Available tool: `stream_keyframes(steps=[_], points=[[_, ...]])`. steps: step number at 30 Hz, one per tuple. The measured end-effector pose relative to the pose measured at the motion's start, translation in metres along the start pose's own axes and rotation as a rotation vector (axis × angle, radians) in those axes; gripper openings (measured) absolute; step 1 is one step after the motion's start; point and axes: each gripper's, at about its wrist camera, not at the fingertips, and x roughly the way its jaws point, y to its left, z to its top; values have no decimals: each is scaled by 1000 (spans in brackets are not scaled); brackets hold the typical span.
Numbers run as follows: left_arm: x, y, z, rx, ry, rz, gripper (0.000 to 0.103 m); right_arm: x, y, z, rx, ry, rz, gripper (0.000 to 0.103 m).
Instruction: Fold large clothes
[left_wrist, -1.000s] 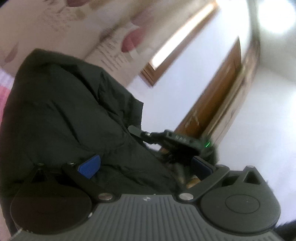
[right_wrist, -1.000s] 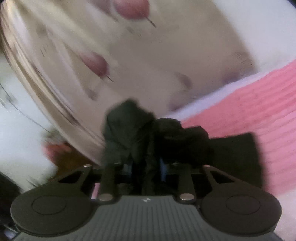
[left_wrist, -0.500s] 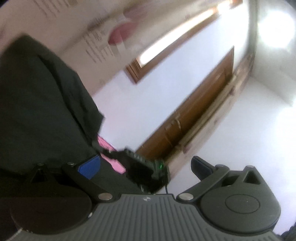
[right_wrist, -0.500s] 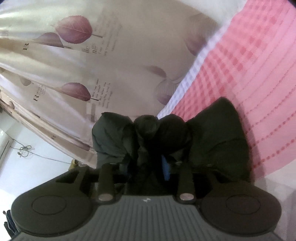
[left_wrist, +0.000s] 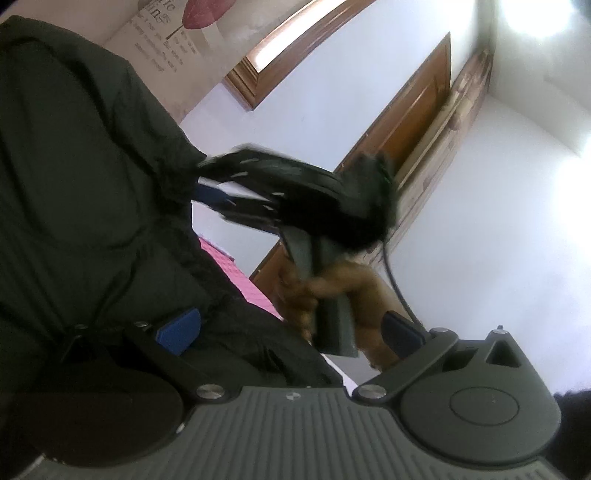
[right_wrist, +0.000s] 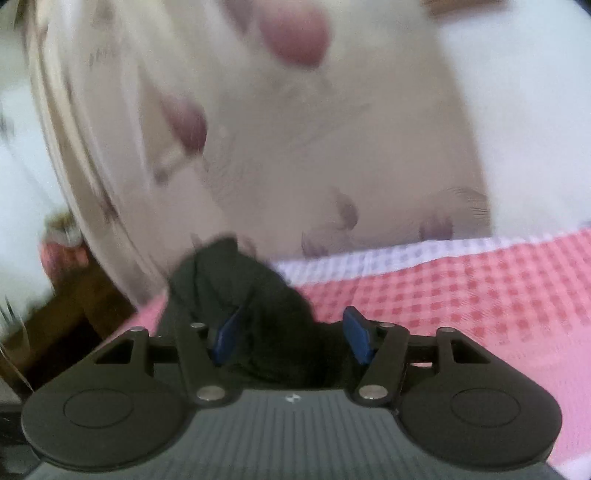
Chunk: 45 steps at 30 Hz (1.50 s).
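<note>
Here my left gripper (left_wrist: 291, 332) gapes wide, holding nothing, the dark coat (left_wrist: 85, 177) bunched beside it; my right gripper (right_wrist: 291, 334) stands parted around coat folds above the pink checked bedspread (right_wrist: 480, 295).

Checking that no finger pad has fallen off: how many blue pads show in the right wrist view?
2. One blue pad is left of the black garment. The other is right of it, toward the pink checked bedspread. None seems hidden.
</note>
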Motion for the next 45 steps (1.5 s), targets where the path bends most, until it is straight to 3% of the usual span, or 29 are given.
stream_keyframes(steps=[1,6,10,12,15,16,18,19,20,22,25,26,27,28,33,38,45], points=[[0,1,0,2,1,2,103,10,5,0,-26,28,-20,13],[-1,7,3,-58,-22,-34,103,0,14,-16,-176,-9,-177,5],[-3,6,-2,-50,-31,-32,103,-2,-28,-46,-99,58,-304,0],[0,6,-1,-39,-9,-30,103,-9,-48,-63,-9,51,-260,0],[0,8,0,-52,-10,-34,103,-44,-66,-65,160,-57,-210,3],[1,8,1,-58,-13,-36,103,-58,-62,-63,163,-86,-201,4],[-1,9,0,-68,-23,-42,103,-84,-43,-65,141,-102,-174,9],[-2,10,0,-74,-28,-46,103,-96,-35,-71,140,-95,-148,24],[-3,11,-1,-82,-32,-48,103,-108,-23,-80,144,-83,-130,53],[-5,12,-1,-102,-40,-52,103,-123,-5,-95,134,-58,-111,88],[-8,15,0,-139,-51,-57,103,-135,21,-112,132,-32,-80,87],[-8,16,0,-153,-54,-61,103,-130,26,-115,145,-8,-89,78],[-9,16,1,-164,-58,-67,103,-125,29,-118,138,11,-109,58],[-10,16,3,-176,-57,-69,103,-119,31,-122,118,28,-111,26],[-39,7,18,-276,-77,-35,103,-118,19,-138,132,41,-116,18],[-80,-2,13,-183,-105,45,102,-117,3,-161,227,41,-91,18],[-80,-2,-1,-107,-62,66,95,-107,2,-169,197,52,-112,18]])
